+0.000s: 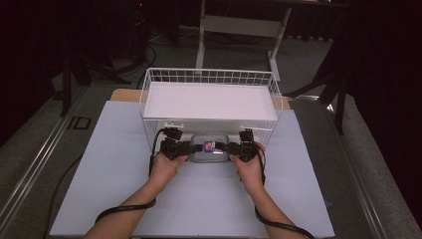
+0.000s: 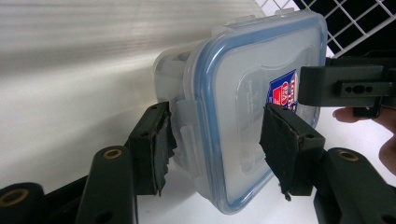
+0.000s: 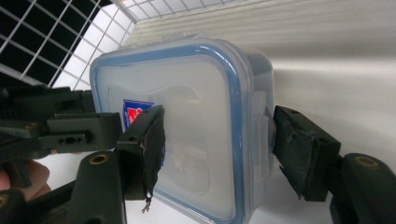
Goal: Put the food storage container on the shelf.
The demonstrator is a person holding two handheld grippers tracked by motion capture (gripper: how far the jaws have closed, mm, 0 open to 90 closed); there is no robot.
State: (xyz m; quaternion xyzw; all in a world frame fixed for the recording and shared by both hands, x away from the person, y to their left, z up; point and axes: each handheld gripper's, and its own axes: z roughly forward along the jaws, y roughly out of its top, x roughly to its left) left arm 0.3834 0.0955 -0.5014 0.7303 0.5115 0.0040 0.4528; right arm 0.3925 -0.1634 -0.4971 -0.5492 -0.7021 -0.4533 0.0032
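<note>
Plastic box (image 1: 210, 148) with blue-rimmed lid, lower centre of the high view, at the mouth of the wire basket (image 1: 149, 89), under its white shelf (image 1: 209, 101). Red-and-blue label on the lid.

Left gripper (image 1: 196, 147) clamped on the box's left end: in the left gripper view one pad presses the side latch, the other lies on the lid (image 2: 243, 107). Right gripper (image 1: 223, 147) clamped on the opposite end; in the right gripper view its pads sit on lid (image 3: 187, 130) and side wall. Jaw tips nearly meet over the label.

Step in hand, by my reading: two-handed carry of the box at the basket's lower opening; whether going in or coming out, cannot tell.

Next move calls for both hands travelling level and together, box kept flat.

Edges: shelf lip just above the box, wire uprights close at either side. Open room: bare white table (image 1: 209, 199) toward the bottom of the frame
</note>
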